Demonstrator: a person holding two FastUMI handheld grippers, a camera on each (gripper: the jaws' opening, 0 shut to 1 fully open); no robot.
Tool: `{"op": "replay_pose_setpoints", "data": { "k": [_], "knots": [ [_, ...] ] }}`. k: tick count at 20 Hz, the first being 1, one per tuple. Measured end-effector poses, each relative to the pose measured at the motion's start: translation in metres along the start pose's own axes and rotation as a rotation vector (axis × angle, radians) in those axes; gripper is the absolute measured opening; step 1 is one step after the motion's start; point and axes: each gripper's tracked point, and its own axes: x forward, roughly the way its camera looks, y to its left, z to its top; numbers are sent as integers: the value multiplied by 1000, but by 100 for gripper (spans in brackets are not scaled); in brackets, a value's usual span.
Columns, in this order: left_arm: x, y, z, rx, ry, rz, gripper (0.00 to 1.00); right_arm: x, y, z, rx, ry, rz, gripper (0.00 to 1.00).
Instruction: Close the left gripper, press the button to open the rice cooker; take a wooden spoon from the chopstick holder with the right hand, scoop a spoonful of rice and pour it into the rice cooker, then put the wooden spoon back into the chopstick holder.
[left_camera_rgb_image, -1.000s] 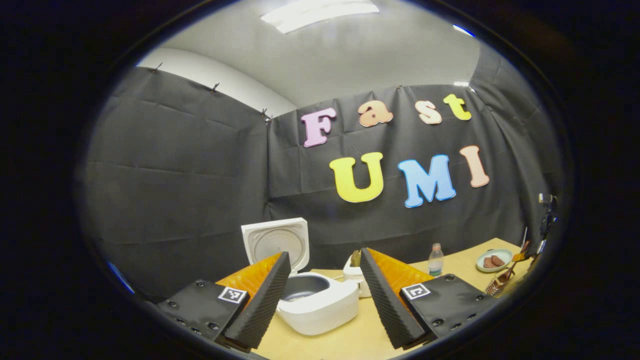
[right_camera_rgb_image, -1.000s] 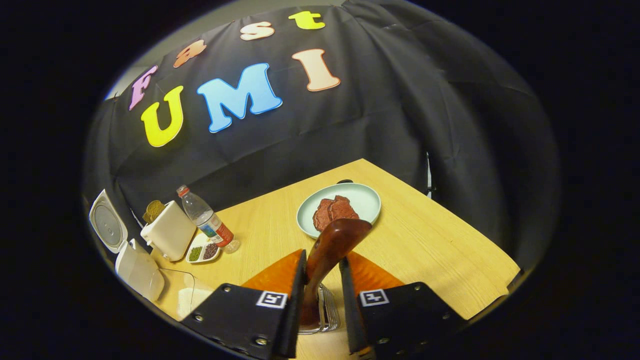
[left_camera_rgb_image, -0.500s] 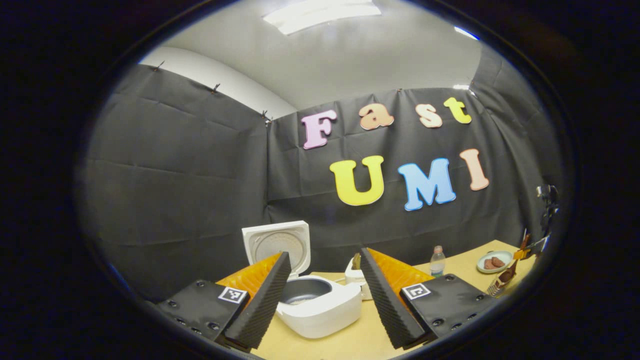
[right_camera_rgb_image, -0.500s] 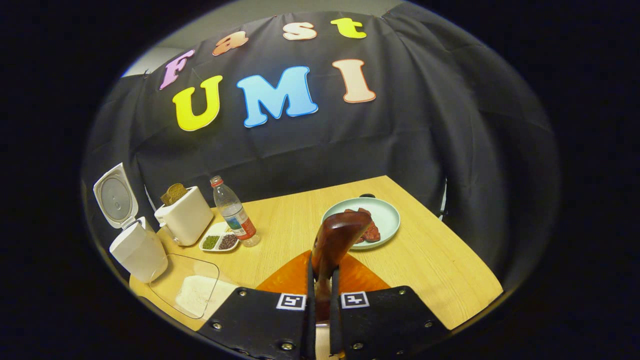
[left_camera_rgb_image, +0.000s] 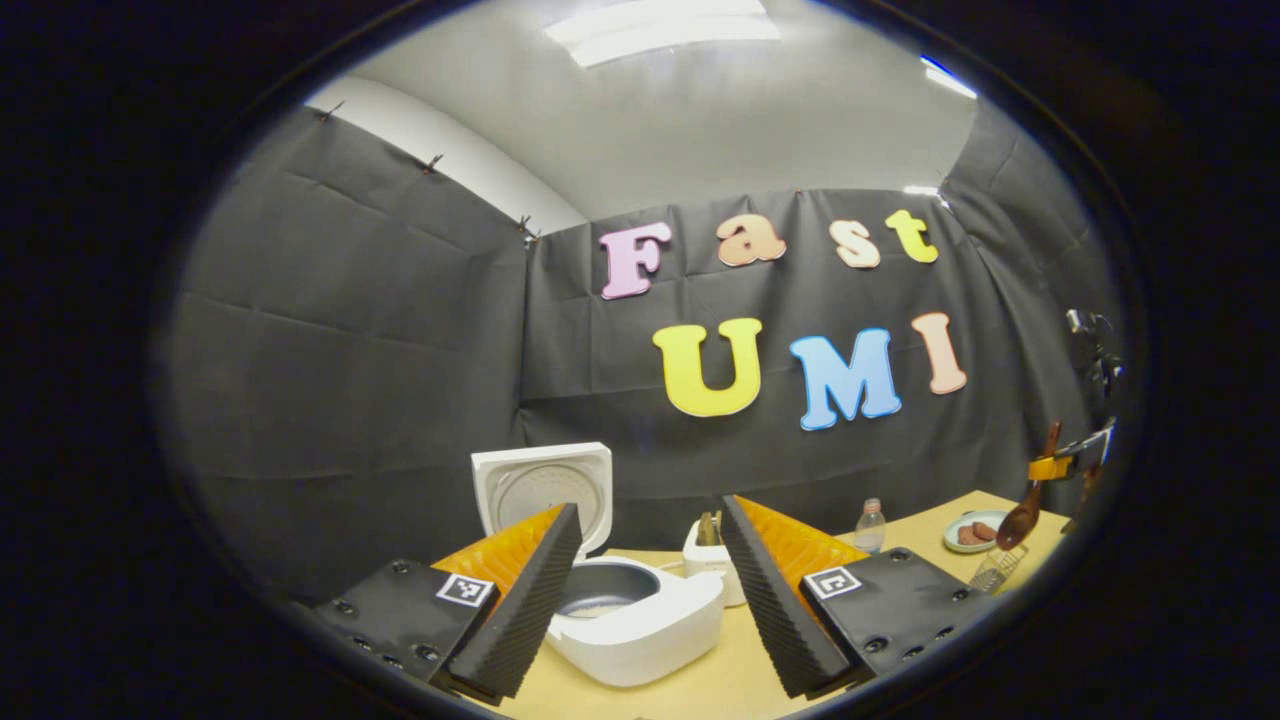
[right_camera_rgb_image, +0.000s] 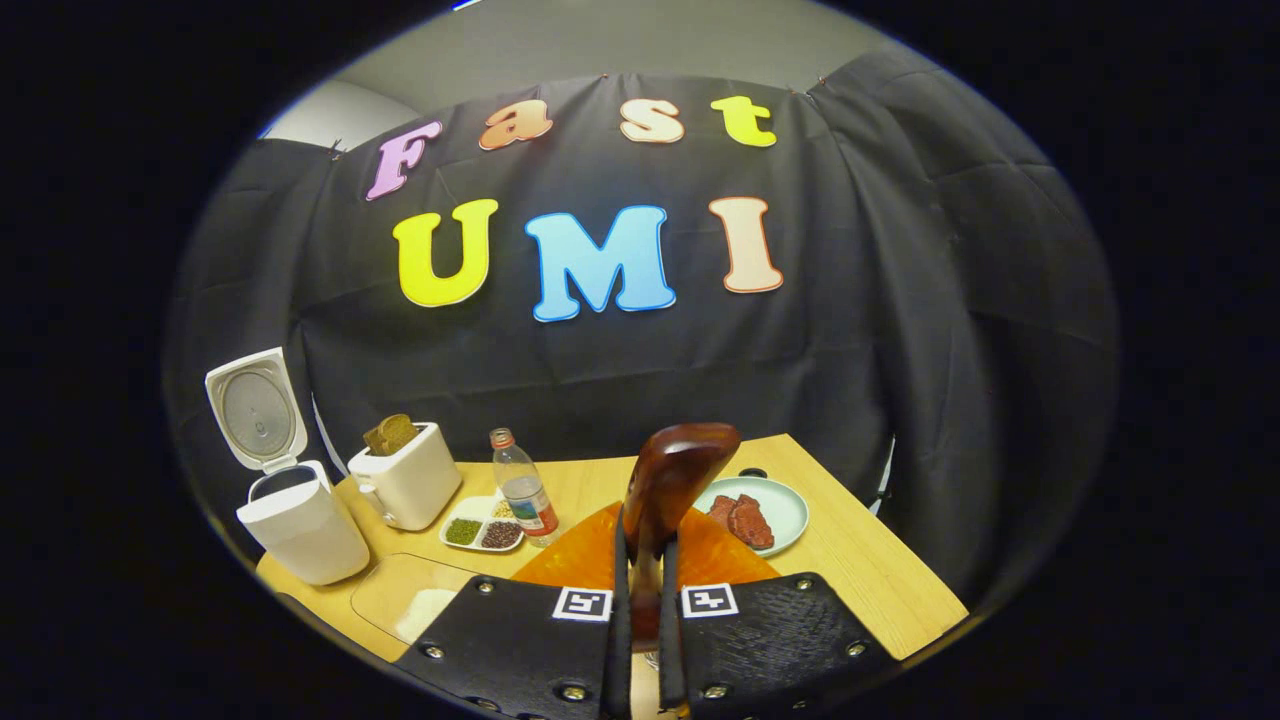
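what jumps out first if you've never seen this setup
The wooden spoon clamped upright in the right gripper, its bowl in front of the plate of meat. Next, the white rice cooker with its lid standing open, seen between the left gripper's parted jaws.

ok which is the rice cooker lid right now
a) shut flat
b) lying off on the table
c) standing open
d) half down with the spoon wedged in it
c, the rice cooker lid stands upright behind the bare inner pot in the left gripper view, and the right gripper view shows it raised too, while the right claw is shut on the wooden spoon.
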Motion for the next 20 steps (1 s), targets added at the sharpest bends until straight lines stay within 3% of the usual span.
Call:
{"op": "replay_pose_setpoints", "data": {
  "k": [10, 20],
  "knots": [
    [6, 71, -30, -11, 43, 34, 96, -2, 108, -29, -22, 28, 150, 11],
    [6, 105, -40, 28, 53, 63, 97, 14, 144, -105, -174, 115, 123, 11]
  ]
}}
